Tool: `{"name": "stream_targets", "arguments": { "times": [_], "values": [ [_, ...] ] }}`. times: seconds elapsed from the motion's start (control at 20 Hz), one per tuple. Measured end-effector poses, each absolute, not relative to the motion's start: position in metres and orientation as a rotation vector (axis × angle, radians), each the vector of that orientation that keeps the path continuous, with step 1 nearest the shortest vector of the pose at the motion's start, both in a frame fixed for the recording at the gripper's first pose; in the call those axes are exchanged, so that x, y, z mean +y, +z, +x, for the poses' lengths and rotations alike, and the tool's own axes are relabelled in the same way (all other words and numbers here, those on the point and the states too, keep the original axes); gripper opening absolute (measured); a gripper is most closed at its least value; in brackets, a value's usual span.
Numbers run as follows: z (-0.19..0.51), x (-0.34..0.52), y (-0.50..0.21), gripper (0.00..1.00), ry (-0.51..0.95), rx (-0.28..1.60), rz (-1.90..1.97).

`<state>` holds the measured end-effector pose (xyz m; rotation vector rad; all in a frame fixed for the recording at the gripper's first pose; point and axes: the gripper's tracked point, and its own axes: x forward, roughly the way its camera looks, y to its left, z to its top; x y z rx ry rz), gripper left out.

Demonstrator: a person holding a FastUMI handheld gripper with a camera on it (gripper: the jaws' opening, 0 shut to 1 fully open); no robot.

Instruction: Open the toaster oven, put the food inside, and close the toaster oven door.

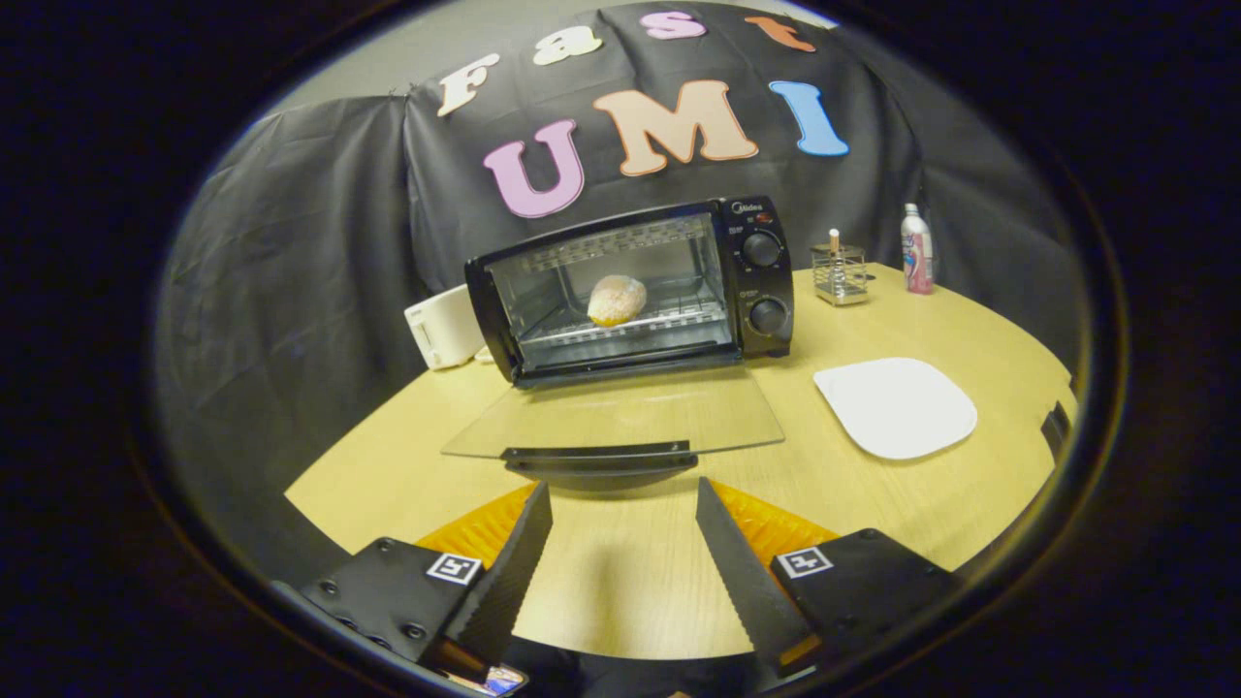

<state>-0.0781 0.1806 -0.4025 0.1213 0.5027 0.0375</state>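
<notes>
The bread roll (617, 300) sits on the rack inside the toaster oven (635, 291), whose glass door (616, 417) lies folded down flat with its handle (598, 456) just ahead of the fingers. The gripper (624, 504) is spread wide and empty above the table (873, 504). Loading appears done; closing remains, which calls for getting under the handle and swinging the door up.

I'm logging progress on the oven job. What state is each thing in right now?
toaster oven: door open
glass door: folded down flat, its handle just ahead of the fingers
food: inside, on the rack
white plate: empty, on the table beside the door
gripper: open, holding nothing
bottle: upright, cap on
</notes>
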Motion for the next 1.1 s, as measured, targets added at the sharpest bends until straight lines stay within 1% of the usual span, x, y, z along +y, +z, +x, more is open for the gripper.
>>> {"name": "stream_targets", "arguments": {
  "times": [0.2, 0.45, 1.1],
  "values": [
    [-0.064, 0.186, -0.419, 0.95, 0.011, 0.541, 0.09],
    [-0.047, 0.181, -0.421, 0.95, -0.038, 0.553, 0.062],
    [-0.038, 0.182, -0.401, 0.97, -0.037, 0.52, 0.078]
  ]
}}
